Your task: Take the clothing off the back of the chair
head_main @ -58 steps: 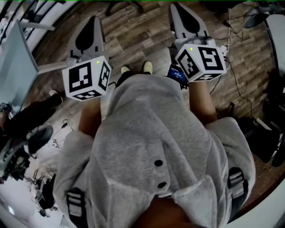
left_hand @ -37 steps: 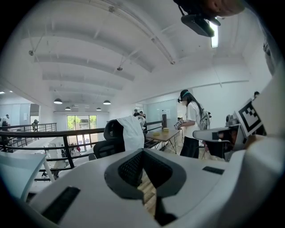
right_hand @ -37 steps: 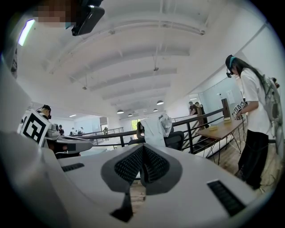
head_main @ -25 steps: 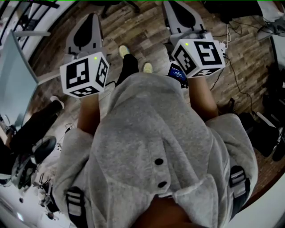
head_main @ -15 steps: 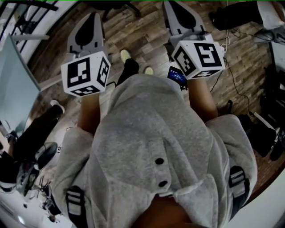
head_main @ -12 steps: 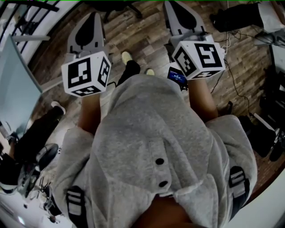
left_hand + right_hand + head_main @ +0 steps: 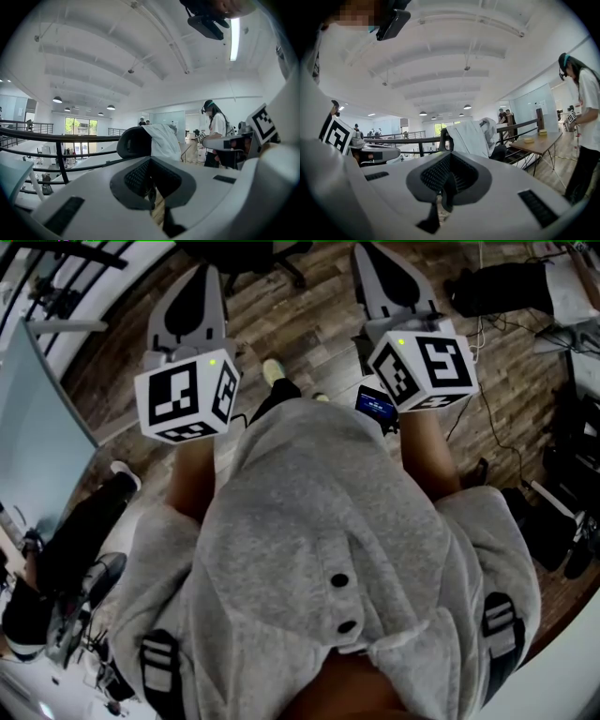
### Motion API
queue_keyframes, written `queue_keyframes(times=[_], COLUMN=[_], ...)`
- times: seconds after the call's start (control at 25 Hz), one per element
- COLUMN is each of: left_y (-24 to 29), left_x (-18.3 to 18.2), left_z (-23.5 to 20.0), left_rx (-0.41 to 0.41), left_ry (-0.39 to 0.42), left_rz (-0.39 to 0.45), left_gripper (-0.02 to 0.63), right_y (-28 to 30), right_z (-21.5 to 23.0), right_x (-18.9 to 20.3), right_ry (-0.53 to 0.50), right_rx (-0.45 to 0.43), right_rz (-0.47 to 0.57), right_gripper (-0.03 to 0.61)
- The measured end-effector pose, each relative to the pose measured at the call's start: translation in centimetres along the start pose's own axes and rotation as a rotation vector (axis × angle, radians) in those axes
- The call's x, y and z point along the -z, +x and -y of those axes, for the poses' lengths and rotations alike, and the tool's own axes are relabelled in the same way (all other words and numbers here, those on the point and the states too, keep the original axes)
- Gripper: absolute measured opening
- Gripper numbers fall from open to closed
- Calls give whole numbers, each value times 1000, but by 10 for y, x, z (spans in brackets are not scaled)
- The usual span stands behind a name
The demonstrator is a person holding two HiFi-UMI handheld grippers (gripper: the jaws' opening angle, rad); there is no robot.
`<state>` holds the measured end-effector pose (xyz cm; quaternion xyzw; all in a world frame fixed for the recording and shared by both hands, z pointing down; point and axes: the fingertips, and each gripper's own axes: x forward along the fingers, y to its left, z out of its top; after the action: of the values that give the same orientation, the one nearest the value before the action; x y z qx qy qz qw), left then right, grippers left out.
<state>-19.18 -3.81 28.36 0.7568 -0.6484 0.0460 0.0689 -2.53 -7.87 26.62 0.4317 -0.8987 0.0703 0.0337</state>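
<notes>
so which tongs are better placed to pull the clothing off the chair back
Probably right, narrowly. The clothing hangs broadside to the right tongs; from the left tongs, bare chair back shows beside it. Both tongs are shut and short of the chair.

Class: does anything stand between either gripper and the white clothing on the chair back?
Nothing visible does: the white clothing over the chair back shows unobstructed ahead of the left gripper and right gripper.

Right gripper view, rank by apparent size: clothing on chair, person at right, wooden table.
1. person at right: largest, but nearest the camera.
2-3. clothing and wooden table: look about alike, so not ranked.
</notes>
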Motion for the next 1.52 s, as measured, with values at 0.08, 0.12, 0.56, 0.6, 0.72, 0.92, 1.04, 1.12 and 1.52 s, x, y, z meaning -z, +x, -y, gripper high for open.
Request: queue_keyframes(times=[0.08,0.12,0.56,0.6,0.72,0.92,1.04,1.12,1.52], left_y=[8,12,40,42,44,58,68,72,88], left_x=[-1,-1,-4,-5,-6,-8,-12,-16,-25], left_z=[-11,-16,-49,-51,-57,-66,-65,-62,-44], left_rx=[8,11,51,56,75,95,110,119,135], left_ry=[-2,-4,-16,-22,-35,-39,-37,-36,-23], left_rz=[-4,-6,-12,-10,-1,-3,1,5,20], left_gripper=[12,12,12,12,12,12,12,12,12], right_y=[12,17,53,55,59,71,76,76,74], right_z=[-2,-2,-10,-10,-9,-4,1,4,30], right_x=[-2,-2,-11,-12,-10,-10,-16,-20,-30], right_ry=[-2,-3,27,28,24,22,16,15,7], right_rx=[11,15,17,21,47,81,92,98,101], right_rz=[-4,-6,7,8,1,-9,-3,0,30], right_gripper=[9,9,9,9,9,9,9,9,9])
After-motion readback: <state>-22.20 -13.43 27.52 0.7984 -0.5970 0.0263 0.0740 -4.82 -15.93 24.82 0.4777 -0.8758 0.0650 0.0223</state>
